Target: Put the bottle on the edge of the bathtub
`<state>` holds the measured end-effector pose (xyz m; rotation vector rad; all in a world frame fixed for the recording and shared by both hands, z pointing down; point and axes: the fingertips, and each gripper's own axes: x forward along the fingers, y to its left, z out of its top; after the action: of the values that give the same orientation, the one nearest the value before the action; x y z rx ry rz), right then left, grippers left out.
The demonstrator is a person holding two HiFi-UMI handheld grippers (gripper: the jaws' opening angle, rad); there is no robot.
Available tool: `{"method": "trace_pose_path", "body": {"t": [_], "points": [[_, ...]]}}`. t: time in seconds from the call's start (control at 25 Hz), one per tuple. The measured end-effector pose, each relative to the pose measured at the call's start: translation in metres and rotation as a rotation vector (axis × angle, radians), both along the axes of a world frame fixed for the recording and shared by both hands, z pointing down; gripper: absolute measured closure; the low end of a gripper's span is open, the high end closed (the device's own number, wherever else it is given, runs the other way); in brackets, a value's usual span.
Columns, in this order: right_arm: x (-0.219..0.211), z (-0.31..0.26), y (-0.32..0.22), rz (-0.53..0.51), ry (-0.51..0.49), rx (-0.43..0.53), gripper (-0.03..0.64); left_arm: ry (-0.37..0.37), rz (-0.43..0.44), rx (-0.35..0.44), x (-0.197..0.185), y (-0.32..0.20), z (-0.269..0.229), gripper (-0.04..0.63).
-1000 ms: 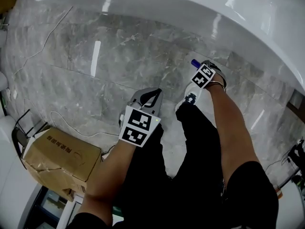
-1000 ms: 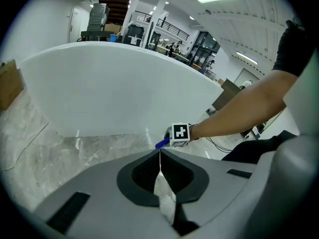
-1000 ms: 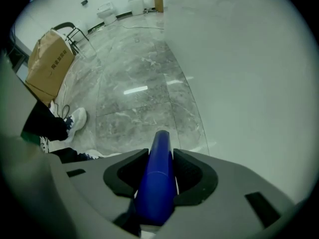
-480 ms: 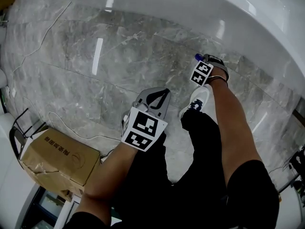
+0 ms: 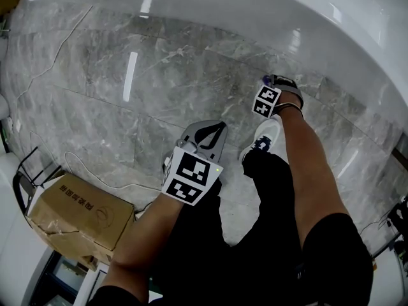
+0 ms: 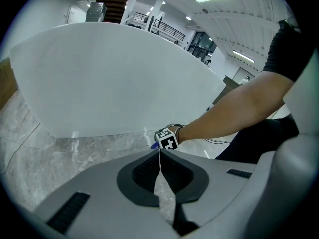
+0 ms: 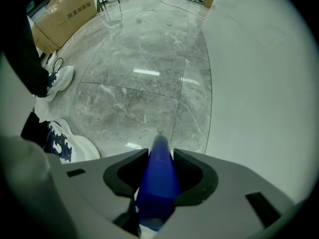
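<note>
A blue bottle (image 7: 158,179) sits tip-forward between the jaws of my right gripper (image 7: 160,156), which is shut on it. In the head view only its blue tip (image 5: 266,79) shows past the right gripper (image 5: 274,81), low over the marble floor beside the white bathtub (image 5: 268,8). The bathtub wall (image 7: 264,83) fills the right of the right gripper view, close to the bottle. My left gripper (image 5: 210,129) hangs over the floor nearer the person, jaws shut with nothing between them (image 6: 159,156). The bathtub (image 6: 114,78) looms ahead of it.
A grey marble floor (image 5: 146,88) lies below. The person's white shoes (image 7: 70,146) stand left of the right gripper. A cardboard box (image 5: 80,212) and a thin cable (image 5: 95,171) lie at the lower left, beside a black metal frame (image 5: 25,177).
The head view has tilted slightly. My right gripper has turned a little with the bottle, so less of the blue tip shows. The left gripper has drifted slightly right and down.
</note>
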<state>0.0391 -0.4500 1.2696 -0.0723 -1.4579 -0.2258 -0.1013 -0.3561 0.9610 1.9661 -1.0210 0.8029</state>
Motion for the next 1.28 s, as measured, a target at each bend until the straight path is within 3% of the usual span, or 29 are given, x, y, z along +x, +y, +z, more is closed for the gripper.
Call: {"method": "trace_pose_path", "body": {"t": [0.4, 0.72, 1.28], "points": [[-0.004, -0.004, -0.006, 0.038, -0.041, 0.015, 0.437, -0.021, -0.005, 0.006, -0.008, -0.01, 0.0, 0.578], [-0.009, -0.041, -0.006, 0.019, -0.072, 0.049, 0.436, -0.018, -0.018, 0.007, -0.01, -0.006, -0.028, 0.577], [-0.006, -0.236, 0.02, 0.067, -0.113, 0.087, 0.434, 0.013, 0.005, 0.045, -0.002, 0.008, -0.186, 0.578]]}}
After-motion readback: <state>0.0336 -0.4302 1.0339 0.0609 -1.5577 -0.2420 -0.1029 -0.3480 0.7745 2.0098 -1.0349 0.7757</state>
